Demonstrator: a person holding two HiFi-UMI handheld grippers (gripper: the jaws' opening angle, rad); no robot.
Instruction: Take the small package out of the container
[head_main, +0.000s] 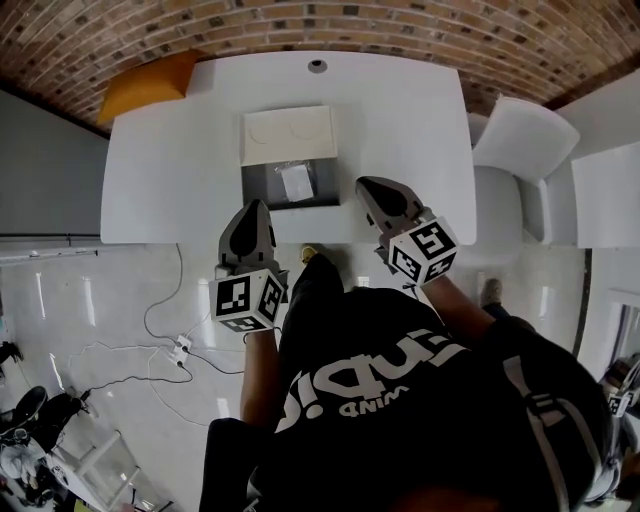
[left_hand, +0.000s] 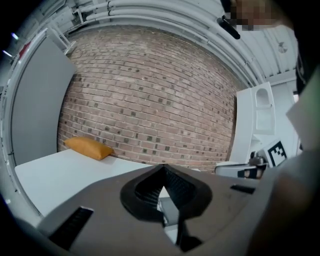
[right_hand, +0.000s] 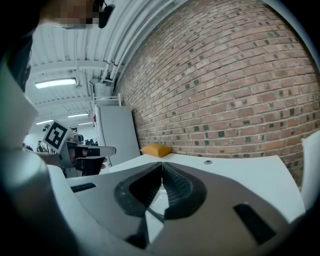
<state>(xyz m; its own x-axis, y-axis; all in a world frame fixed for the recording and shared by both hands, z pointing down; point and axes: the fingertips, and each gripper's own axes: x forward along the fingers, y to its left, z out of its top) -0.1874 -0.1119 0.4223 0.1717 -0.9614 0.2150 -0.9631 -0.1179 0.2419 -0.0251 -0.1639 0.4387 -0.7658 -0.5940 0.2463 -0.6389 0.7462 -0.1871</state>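
Behind the white table (head_main: 160, 190) runs a brick wall (head_main: 300, 25), and an orange cushion (head_main: 150, 88) lies on the table's far left corner, close to that wall. Near the middle of the table stands the container (head_main: 262, 188), a dark box whose pale lid (head_main: 288, 135) is folded back toward the wall. The small package (head_main: 296, 182) lies flat inside the container, on its dark bottom, and nothing touches it. Your left tool (head_main: 256, 204) is over the near edge of the table, just in front of the container's left corner and apart from it. In the left gripper view its jaws are pressed together at the tips and there is nothing between them. Your right tool (head_main: 362, 184) is just beside the container's right wall, also not touching it. In the right gripper view its jaws meet at the tips too, and they hold nothing. Both tools point toward the wall. A white chair (head_main: 520, 140) stands to the right of the table, and cables (head_main: 178, 348) lie on the floor at your left
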